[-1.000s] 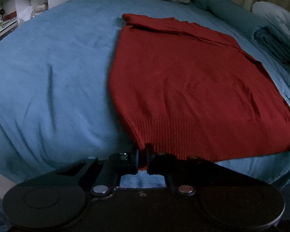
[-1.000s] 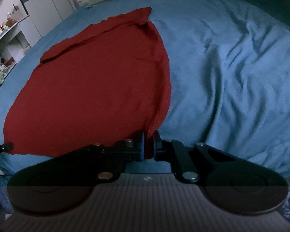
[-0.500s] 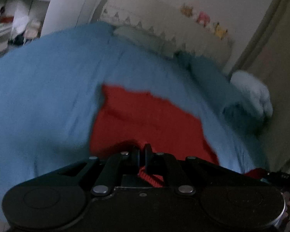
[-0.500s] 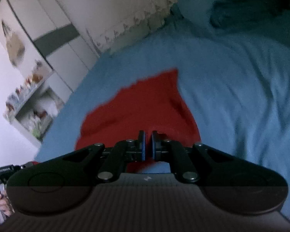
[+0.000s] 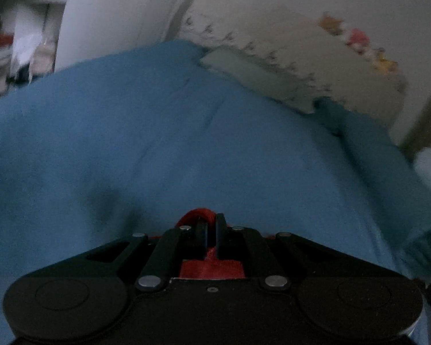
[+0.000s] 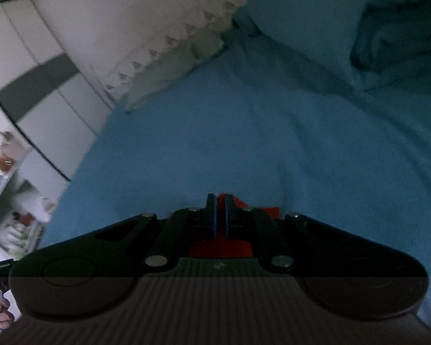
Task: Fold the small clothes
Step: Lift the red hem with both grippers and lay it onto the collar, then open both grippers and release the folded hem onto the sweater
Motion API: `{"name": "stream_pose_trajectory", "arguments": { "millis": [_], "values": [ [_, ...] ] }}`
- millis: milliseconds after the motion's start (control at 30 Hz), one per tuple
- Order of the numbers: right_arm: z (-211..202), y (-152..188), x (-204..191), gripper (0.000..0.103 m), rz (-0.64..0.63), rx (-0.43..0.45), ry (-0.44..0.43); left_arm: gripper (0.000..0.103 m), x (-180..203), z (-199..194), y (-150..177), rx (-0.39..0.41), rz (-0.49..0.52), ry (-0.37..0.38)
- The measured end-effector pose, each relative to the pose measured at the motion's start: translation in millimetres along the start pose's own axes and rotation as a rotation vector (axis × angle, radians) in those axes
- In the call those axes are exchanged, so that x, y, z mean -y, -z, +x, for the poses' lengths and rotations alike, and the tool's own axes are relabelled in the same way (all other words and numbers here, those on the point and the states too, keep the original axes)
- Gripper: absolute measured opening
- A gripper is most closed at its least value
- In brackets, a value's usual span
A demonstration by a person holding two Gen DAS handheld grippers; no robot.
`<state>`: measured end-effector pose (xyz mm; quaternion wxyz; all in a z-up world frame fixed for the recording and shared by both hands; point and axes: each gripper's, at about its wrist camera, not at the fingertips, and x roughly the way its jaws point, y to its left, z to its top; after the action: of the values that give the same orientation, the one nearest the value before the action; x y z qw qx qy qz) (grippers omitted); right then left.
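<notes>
Shelves (image 5: pixel 20 46): sitting at the far left of the left view, blurred, contents not readable.

Left gripper (image 5: pixel 211 224): pinching a bunched bit of the red sweater (image 5: pixel 199 214), fingers pressed almost together on the knit; more red showing below, between the linkage bars.

Change, left side: a second ago lying spread flat across the bed with the hem in the fingers; now gone from the open bedspread (image 5: pixel 186 149) ahead, only the nipped bit left in sight. Camera tipped up toward the headboard (image 5: pixel 316 57) and the pillow (image 5: pixel 252 80).

Right gripper (image 6: pixel 220 212): likewise closed tight on a red edge, a small corner (image 6: pixel 238 202) poking out just right of the fingers.

Change, right side: same story, the wide red panel no longer filling the foreground; plain blue sheet (image 6: pixel 201 149) ahead, wardrobe (image 6: pixel 34 66) at the left, rumpled blue bedding (image 6: pixel 388 37) at the upper right.

Where the sweater is: hanging from both grippers, mostly beneath and behind the cameras, out of view; whether the far end is touching the bed, impossible to tell.

Meaning for the task: probably carrying the hem forward toward the collar end for a fold in half. Fold not yet laid down.

Next need: probably lowering both corners evenly, keeping them level so the edges line up.

Risk: loose knit slipping from one pinch, or landing skewed.
</notes>
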<state>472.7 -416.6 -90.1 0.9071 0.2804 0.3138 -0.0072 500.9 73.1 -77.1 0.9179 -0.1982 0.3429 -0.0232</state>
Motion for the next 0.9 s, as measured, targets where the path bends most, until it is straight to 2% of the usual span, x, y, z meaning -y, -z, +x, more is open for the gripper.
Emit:
{"name": "stream_pose_trajectory", "arguments": {
  "millis": [67, 133, 267, 333, 367, 400, 467, 533, 633, 767, 900],
  "values": [
    [34, 4, 11, 0.02, 0.048, -0.012, 0.024, 0.004, -10, 34, 5, -0.028, -0.046, -0.027],
    [55, 7, 22, 0.02, 0.085, -0.002, 0.03, 0.004, -16, 53, 6, -0.036, -0.051, -0.052],
    [80, 1, 25, 0.021, 0.052, 0.023, 0.023, 0.005, -19, 68, 6, -0.034, -0.029, -0.072],
    [81, -2, 24, 0.032, 0.027, 0.033, 0.034, 0.013, -14, 67, 7, -0.027, 0.006, -0.083],
    [81, -2, 22, 0.06, 0.02, 0.031, 0.033, 0.04, -10, 62, 7, -0.011, 0.033, -0.102],
    [76, -3, 19, 0.089, -0.009, 0.036, 0.028, 0.075, -5, 53, 8, 0.018, 0.079, -0.13],
    [53, 4, 8, 0.103, -0.096, 0.118, 0.04, 0.1, 5, 27, 18, 0.099, 0.187, -0.173],
    [27, 19, -6, 0.103, -0.204, 0.15, -0.006, 0.102, 19, -5, 37, 0.162, 0.313, -0.164],
    [-4, 54, -22, 0.103, -0.325, 0.104, -0.035, 0.103, 29, -39, 75, 0.093, 0.442, -0.115],
    [-28, 114, -25, 0.103, -0.448, 0.054, -0.037, 0.103, 22, -54, 131, -0.008, 0.488, -0.061],
    [-14, 151, -17, 0.103, -0.474, -0.04, 0.034, 0.103, 13, -46, 164, -0.082, 0.483, -0.104]
  ]
}}
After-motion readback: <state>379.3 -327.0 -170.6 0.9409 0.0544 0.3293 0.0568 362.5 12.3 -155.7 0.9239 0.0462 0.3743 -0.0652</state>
